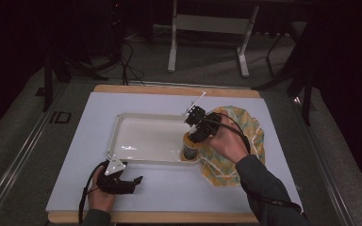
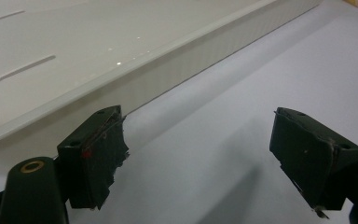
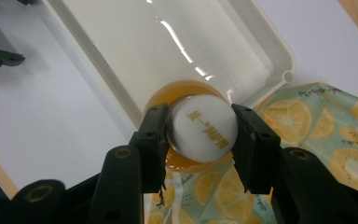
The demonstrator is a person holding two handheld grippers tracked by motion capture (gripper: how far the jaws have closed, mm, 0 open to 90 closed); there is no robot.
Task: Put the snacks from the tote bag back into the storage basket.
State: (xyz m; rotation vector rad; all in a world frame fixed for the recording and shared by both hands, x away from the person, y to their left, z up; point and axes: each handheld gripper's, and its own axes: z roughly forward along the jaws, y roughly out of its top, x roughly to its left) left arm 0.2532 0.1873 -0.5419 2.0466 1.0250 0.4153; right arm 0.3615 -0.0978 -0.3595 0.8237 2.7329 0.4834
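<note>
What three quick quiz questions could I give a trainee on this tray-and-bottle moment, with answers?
1. True or false: the right gripper is shut on the white cap of the orange bottle.
2. Which corner of the white tray is the bottle at in the high view: A) far left, B) near right, C) far right?
3. What lies beside the tray, under the right hand?

Key:
1. True; its pads press the cap on both sides.
2. B.
3. A fruit-print cloth bag. The left gripper rests open on the white mat, holding nothing.
</note>
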